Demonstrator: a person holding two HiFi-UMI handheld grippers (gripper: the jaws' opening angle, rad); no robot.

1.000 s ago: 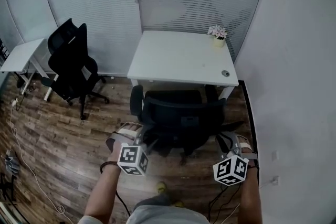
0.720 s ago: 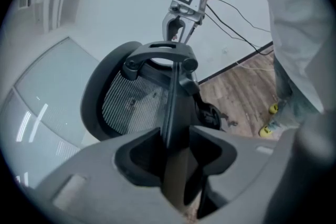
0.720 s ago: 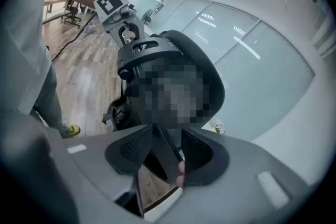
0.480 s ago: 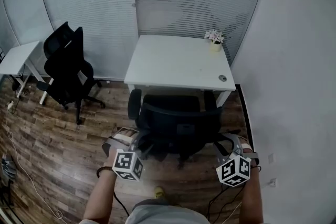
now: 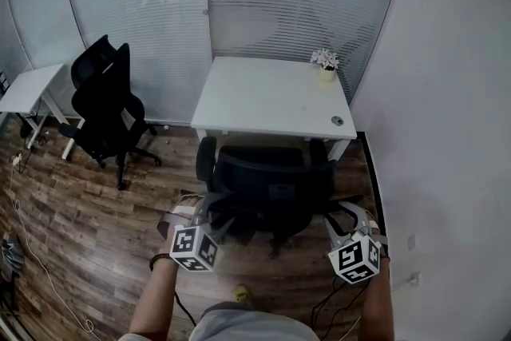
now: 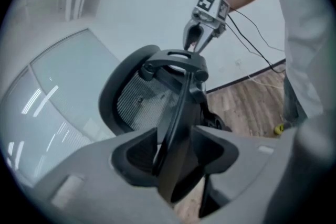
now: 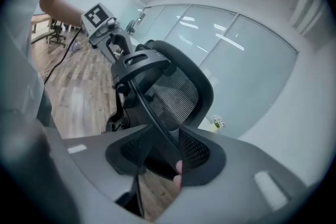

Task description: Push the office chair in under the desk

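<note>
- The left gripper has its jaws spread wide, just opened further, loosely straddling the office chair backrest's edge.
- The right gripper has also just opened and straddles the opposite edge.
- The chair stands against the white desk front.

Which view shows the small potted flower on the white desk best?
Head view: the small pale pot of pinkish-white flowers stands unobstructed at the far right corner of the white rectangular desk. Right gripper view catches it only as a tiny speck past the black mesh office chair. Left gripper view doesn't show it.
</note>
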